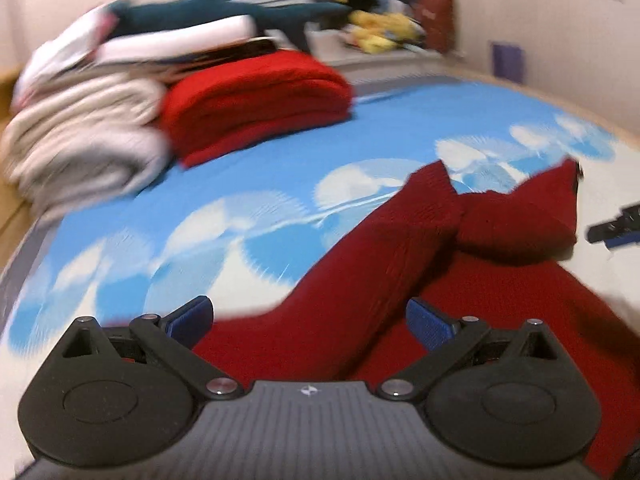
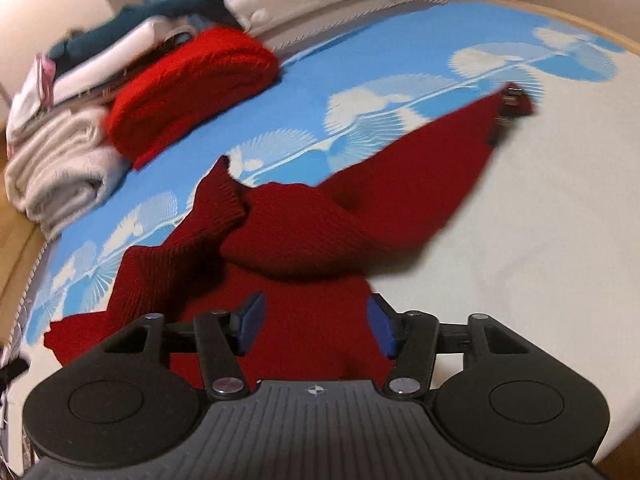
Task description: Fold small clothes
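Dark red knit sweater: ribbed, sleeves crossed over body, lying on bed in front of folded bright red knit. White sheet beside it bare. Left gripper released; right gripper released, empty.

Warm indoor light, motion blur, fisheye-curved edges

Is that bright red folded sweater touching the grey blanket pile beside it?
Touching. The right wrist view shows the red sweater pressed against the grey blanket, no blue sheet between them.
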{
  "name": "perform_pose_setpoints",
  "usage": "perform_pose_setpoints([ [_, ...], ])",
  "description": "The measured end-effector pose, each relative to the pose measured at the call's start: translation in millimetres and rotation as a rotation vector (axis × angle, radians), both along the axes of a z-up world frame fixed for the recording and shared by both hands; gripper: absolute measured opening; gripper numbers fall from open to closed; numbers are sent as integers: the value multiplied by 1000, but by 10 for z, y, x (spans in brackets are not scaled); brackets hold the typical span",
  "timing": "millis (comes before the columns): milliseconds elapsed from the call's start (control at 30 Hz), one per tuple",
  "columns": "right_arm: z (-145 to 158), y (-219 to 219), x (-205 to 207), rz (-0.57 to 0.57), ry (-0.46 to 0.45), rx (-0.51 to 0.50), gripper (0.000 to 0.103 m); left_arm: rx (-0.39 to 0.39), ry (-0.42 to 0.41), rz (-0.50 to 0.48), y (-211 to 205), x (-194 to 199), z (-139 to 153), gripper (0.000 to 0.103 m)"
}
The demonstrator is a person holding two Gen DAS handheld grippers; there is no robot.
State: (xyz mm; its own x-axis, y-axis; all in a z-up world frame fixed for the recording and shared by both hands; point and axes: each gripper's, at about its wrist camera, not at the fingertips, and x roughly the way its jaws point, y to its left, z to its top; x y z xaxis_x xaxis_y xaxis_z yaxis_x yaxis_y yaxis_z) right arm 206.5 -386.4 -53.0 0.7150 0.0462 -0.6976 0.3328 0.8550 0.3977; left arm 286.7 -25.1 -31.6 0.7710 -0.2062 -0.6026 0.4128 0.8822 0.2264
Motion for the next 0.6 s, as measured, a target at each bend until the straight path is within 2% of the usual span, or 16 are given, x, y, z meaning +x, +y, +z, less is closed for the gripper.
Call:
perform_pose_setpoints([
  [100, -79, 45, 493, 1, 33, -43, 59, 122, -9, -127, -517, 480, -228, 103],
  [200, -219, 52, 803, 41, 78, -83, 59, 235, 45, -239, -888, 871, -590, 103],
  [267, -297, 69, 951, 73, 102, -98, 59, 345, 67, -315, -1096, 1012, -820, 102],
  [300, -330, 83, 1027, 105, 120, -107, 59, 400, 51, -344, -1160, 1023, -931, 92],
  [333, -371, 123, 1126, 151, 143, -118, 59, 438, 42, -368, -1190, 1037, -998, 71],
  [367, -417, 153, 1180, 200, 173, -133, 59, 465, 56, -375, -1207, 1101, -1056, 60],
  [400, -484, 166, 1272, 229, 207, -144, 59, 452, 77, -349, -1187, 1200, -1067, 41],
  [433, -555, 158, 1374, 239, 226, -147, 59, 415, 98, -311, -1153, 1315, -1046, 30],
  [467, -596, 136, 1464, 231, 221, -150, 57, 377, 115, -269, -1066, 1411, -992, 28],
  [500, -608, 114, 1540, 232, 197, -161, 43, 353, 107, -212, -983, 1548, -933, 25],
  [533, -581, 98, 1604, 231, 169, -193, 22, 345, 77, -157, -915, 1690, -857, 25],
  [567, -522, 65, 1654, 203, 125, -222, 20, 339, 29, -72, -810, 1866, -783, 25],
  [600, -453, 25, 1664, 147, 74, -245, 19, 331, -14, 65, -653, 2135, -713, 26],
])
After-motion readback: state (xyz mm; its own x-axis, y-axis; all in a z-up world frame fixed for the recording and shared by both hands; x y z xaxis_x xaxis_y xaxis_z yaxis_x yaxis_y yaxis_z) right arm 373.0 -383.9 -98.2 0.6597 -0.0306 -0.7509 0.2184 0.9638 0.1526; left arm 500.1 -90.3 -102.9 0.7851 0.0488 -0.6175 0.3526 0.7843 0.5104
